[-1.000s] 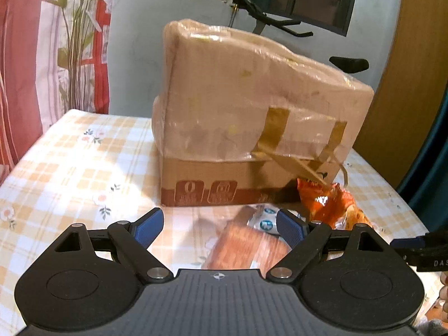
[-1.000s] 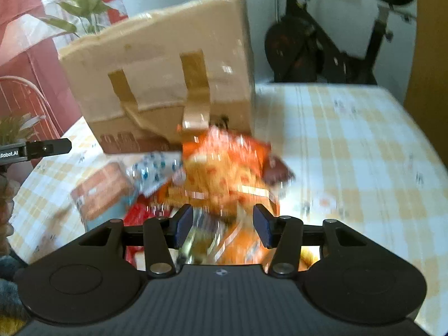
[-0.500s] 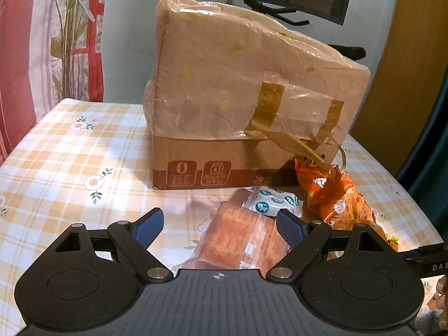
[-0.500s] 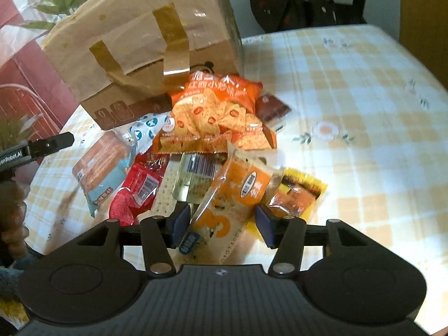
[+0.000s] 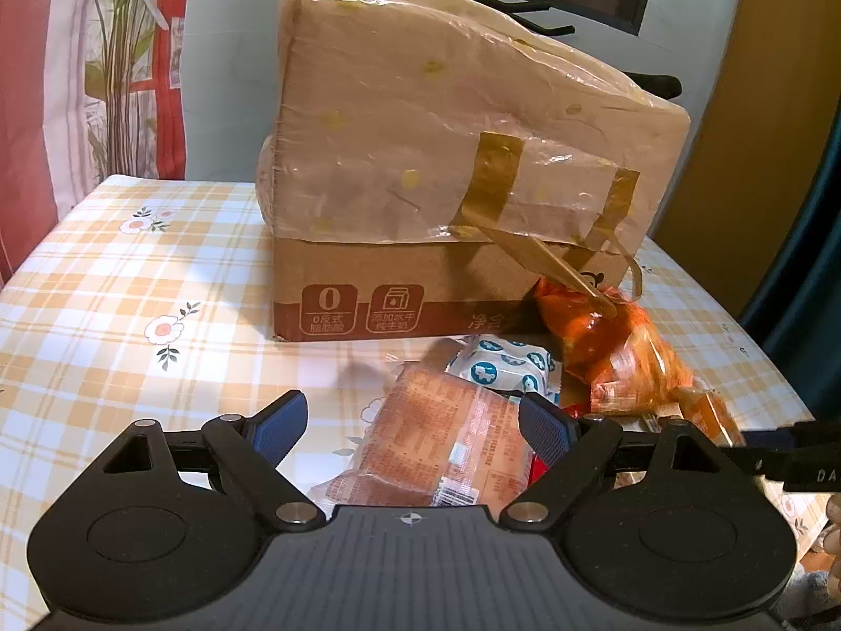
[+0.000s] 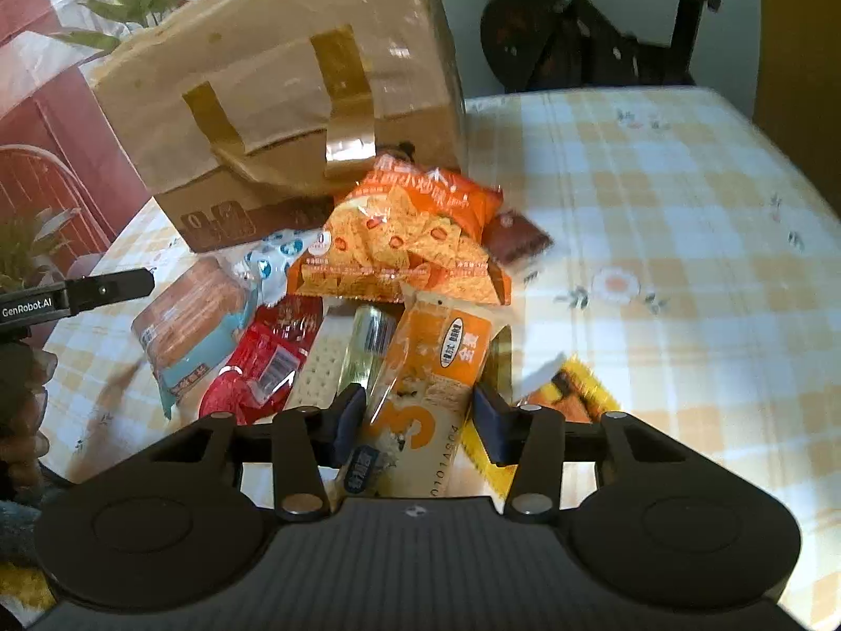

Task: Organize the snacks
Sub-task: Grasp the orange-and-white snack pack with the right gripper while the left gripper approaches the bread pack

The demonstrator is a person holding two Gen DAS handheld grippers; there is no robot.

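Outside taped cardboard box (image 6: pixel 294 105): snack packets (image 6: pixel 399 257).

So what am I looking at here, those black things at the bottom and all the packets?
No robot: a person holds a two-fingered grabbing tool in each hand, each with its own camera looking along the fingers. The left tool stands wide open over a clear-wrapped brown biscuit pack. The right tool has just been closing around an orange-and-white snack packet; whether it grips yet is unclear. More snacks lie before a plastic-wrapped cardboard box on the checked tablecloth.
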